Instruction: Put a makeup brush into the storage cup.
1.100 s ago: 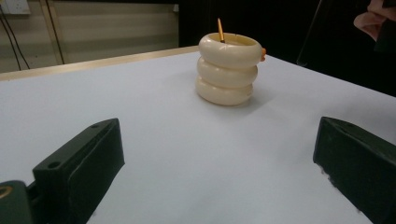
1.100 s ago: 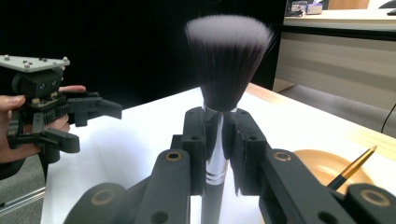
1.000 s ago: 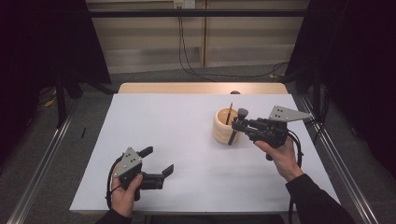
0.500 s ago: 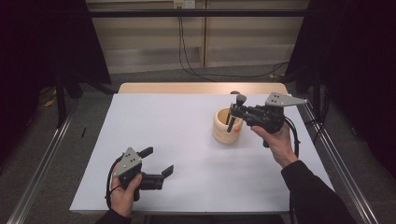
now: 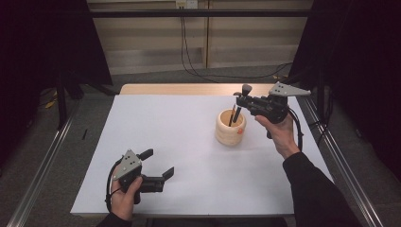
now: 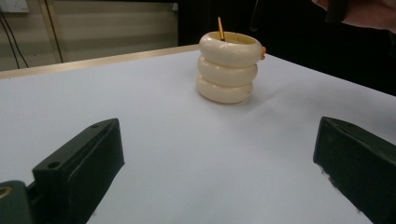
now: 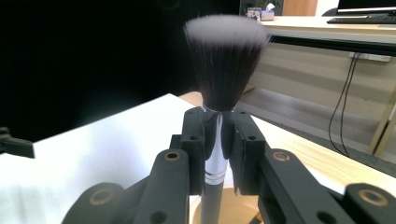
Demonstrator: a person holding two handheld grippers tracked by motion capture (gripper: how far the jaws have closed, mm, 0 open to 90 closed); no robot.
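Right of centre in the high view, the right gripper [image 5: 242, 97] pinched a black-bristled, silver-handled makeup brush [image 7: 225, 70] upright over the cream ribbed holder [image 5: 230, 128] on the white tabletop [image 5: 179, 137]. Left gripper [image 5: 158, 164], lower left, jaws spread, idle. Insertion step; next calls for lowering straight.

tools: left tool [image 5: 157, 163], right tool [image 5: 242, 97] black | top plates: grey, three-cornered | cables: black | sleeves: dark
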